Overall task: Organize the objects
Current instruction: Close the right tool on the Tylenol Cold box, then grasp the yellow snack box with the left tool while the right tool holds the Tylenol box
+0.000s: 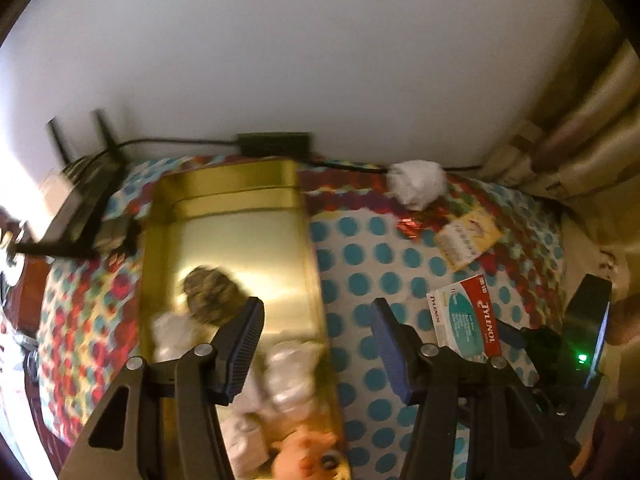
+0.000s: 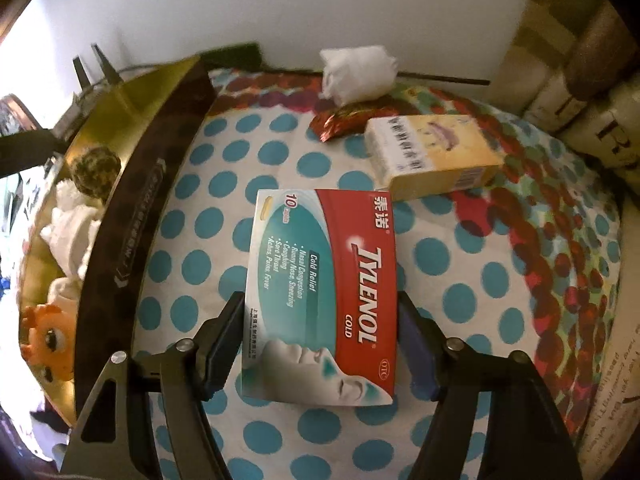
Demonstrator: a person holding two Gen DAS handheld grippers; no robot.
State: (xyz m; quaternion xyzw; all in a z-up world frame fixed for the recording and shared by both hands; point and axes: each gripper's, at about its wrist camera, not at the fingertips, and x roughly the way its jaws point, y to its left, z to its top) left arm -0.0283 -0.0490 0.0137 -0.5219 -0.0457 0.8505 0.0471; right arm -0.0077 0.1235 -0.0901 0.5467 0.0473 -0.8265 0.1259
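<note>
Under everything, a surface (image 2: pixel 248 152) covered in white cloth with teal dots and a red-patterned border, pushed up against a pale wall (image 1: pixel 320 40), with a beige curtain (image 1: pixel 580 128) at the right. On the left side of the cloth, a long gold tin (image 1: pixel 240 188), dark brown on its outer wall with small pale lettering too blurred to read. Behind the tin, a black router (image 1: pixel 92 200) with upright antennas and a cable running along the wall. Near the middle of the cloth, flat and face up, a Tylenol box (image 2: pixel 320 240), printed "TYLENOL COLD", "Cold Relief", "10" and a symptom list, with Chinese characters at its top. Right gripper (image 2: pixel 320 300) straddling the near end of this box, fingers (image 2: pixel 224 332) closed against its two long edges. Just past the box, a yellow box (image 2: pixel 432 156) with a barcode and dark characters, not legible. Against the wall, a white crumpled tissue (image 2: pixel 356 72), touching a red foil wrapper (image 2: pixel 340 120) beside the yellow box. Inside the tin, white tissue wads (image 2: pixel 72 228), a mottled brown ball (image 2: pixel 96 172) and an orange toy (image 2: pixel 48 344) with big eyes. Left gripper (image 1: pixel 316 308) over the tin's right rim, fingers well apart, gripping nothing.
</note>
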